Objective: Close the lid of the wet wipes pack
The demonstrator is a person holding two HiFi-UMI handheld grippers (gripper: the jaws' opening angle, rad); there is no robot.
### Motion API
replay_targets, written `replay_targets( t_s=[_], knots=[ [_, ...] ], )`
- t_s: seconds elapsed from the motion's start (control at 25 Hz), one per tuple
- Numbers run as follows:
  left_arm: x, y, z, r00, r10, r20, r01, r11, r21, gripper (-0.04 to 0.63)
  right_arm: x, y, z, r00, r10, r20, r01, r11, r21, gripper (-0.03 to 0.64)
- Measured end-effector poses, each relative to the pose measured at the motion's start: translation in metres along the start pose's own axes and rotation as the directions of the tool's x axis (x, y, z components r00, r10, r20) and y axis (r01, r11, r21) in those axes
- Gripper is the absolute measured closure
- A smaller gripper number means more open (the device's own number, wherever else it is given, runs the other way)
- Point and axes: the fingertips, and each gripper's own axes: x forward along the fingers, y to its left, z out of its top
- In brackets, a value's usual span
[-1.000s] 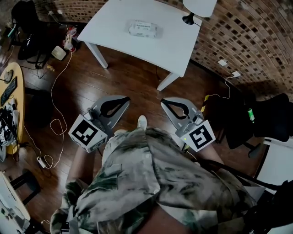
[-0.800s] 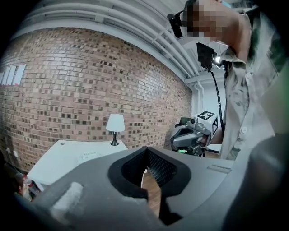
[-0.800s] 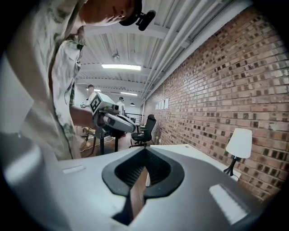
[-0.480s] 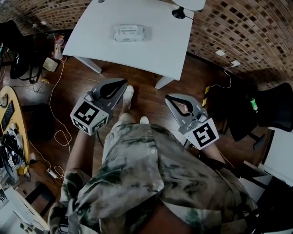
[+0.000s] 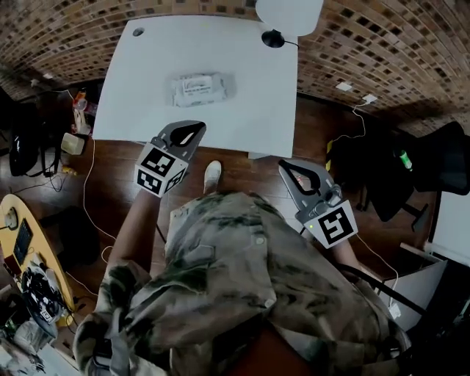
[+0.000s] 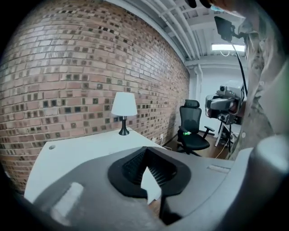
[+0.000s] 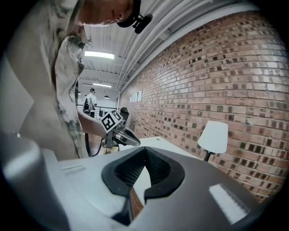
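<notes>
The wet wipes pack [image 5: 203,89] lies flat on the white table [image 5: 132,103], about midway across it and a little toward the far side; it shows too small in the head view to tell whether its lid is up or down. The left gripper [image 5: 197,129] hangs over the table's near edge, on the near side of the pack and apart from it, its marker cube [image 5: 159,170] out over the wooden floor [image 5: 242,172]. In the left gripper view its two ribbed fingers [image 6: 131,164] meet at their tips, with nothing between them but a wedge of bare tabletop seen through the gap behind the tips. The right gripper [image 5: 286,164] is held over the floor, near and to the right of the table's near right corner, well apart from the pack; its fingers [image 7: 156,168] likewise come together at the tips and hold nothing. A white-shaded lamp [image 5: 288,15] stands at the table's far right corner against the brick wall [image 5: 382,44]. A black office chair [image 5: 440,158] stands to the right of the table, and a round yellow table [image 5: 15,246] crowded with small things sits at the near left. One light shoe [image 5: 212,175] of the person shows on the floor between the two grippers, just near the table's edge
</notes>
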Motion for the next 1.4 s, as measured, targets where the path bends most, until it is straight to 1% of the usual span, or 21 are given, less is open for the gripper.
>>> replay_targets(
  t_s=[0.12,0.32,0.6,0.8,0.92,1.2,1.4],
  knots=[
    [0.022,0.033,-0.013,0.999,-0.024,-0.039,0.024,1.0,-0.006,0.595,0.02,-0.008,0.003,0.999,-0.034,-0.023,0.034,0.999,0.007,0.609],
    [0.053,0.067,-0.027,0.993,-0.081,-0.091,0.081,0.997,-0.002,0.595,0.045,-0.022,0.008,0.994,-0.091,-0.063,0.093,0.996,0.017,0.609],
    [0.089,0.101,-0.05,0.978,-0.12,-0.171,0.122,0.992,0.005,0.595,0.065,-0.041,0.012,0.981,-0.17,-0.092,0.174,0.984,0.035,0.609],
    [0.105,0.118,-0.065,0.965,-0.14,-0.223,0.143,0.99,-0.002,0.595,0.072,-0.049,0.01,0.971,-0.205,-0.122,0.213,0.976,0.05,0.609],
    [0.113,0.125,-0.07,0.959,-0.146,-0.244,0.149,0.989,-0.006,0.595,0.074,-0.055,0.006,0.965,-0.22,-0.143,0.23,0.972,0.058,0.609],
    [0.127,0.146,-0.077,0.949,-0.139,-0.283,0.135,0.99,-0.032,0.595,0.08,-0.063,0.004,0.958,-0.233,-0.166,0.247,0.966,0.073,0.609],
    [0.132,0.156,-0.082,0.935,-0.134,-0.328,0.129,0.991,-0.036,0.595,0.085,-0.068,0.002,0.956,-0.235,-0.175,0.251,0.965,0.077,0.609]
  ],
)
